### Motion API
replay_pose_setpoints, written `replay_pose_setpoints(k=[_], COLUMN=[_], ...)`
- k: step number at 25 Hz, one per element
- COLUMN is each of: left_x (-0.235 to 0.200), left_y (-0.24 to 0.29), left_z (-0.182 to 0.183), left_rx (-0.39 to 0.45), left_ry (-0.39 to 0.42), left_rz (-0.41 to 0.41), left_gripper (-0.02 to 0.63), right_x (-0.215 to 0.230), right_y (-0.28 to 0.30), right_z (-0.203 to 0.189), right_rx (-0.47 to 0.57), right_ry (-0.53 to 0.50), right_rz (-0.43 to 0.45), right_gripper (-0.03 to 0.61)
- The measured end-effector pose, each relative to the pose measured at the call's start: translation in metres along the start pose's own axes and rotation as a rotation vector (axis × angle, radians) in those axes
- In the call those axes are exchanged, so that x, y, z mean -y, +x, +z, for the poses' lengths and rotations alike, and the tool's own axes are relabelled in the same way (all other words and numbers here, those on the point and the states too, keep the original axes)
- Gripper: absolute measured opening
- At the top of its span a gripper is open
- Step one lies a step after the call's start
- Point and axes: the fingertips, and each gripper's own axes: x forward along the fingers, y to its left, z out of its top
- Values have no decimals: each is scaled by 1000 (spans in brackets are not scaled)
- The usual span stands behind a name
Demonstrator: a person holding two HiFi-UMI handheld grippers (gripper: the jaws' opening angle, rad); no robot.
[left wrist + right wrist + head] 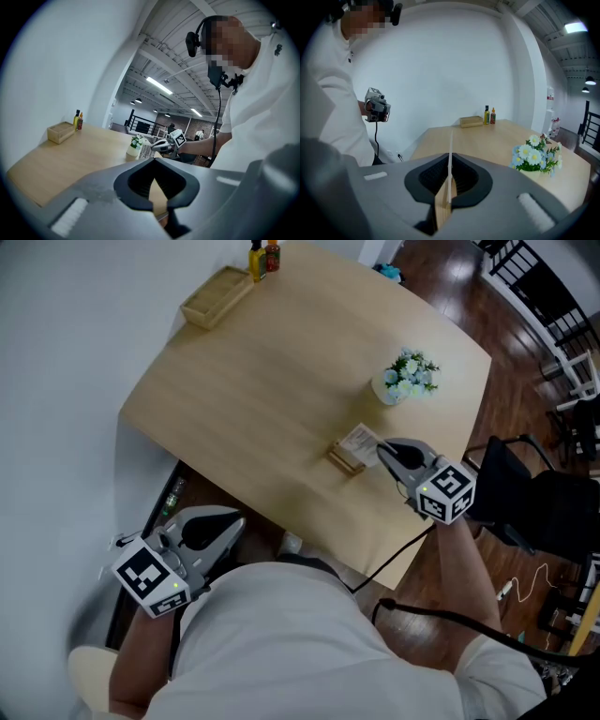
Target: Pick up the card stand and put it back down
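The card stand, a small wooden base holding a white printed card, is near the table's right front edge. My right gripper is shut on it from the right. In the right gripper view the card stand shows edge-on between the closed jaws, and the thin card rises straight up. I cannot tell whether the base rests on the table or hangs just above it. My left gripper is low at the left, below the table edge beside the person's body. It is shut with nothing in it, and its view shows only the left gripper and the table beyond.
A pot of white flowers stands just behind the card stand. At the far corner are a wooden box and two sauce bottles. A black chair stands off the table's right side, and a white wall runs along the left.
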Motion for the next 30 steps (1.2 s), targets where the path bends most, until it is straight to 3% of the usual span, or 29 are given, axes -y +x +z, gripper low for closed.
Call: replay_pose_setpoints(k=[30], left_x=[-3], left_y=[12], left_z=[-5], left_rx=[-26], left_ry=[-29], left_rz=[3], left_gripper=[3], right_x=[10], right_y=[29], right_z=[-41], right_rx=[-13], right_ry=[59], right_rz=[2], right_gripper=[20])
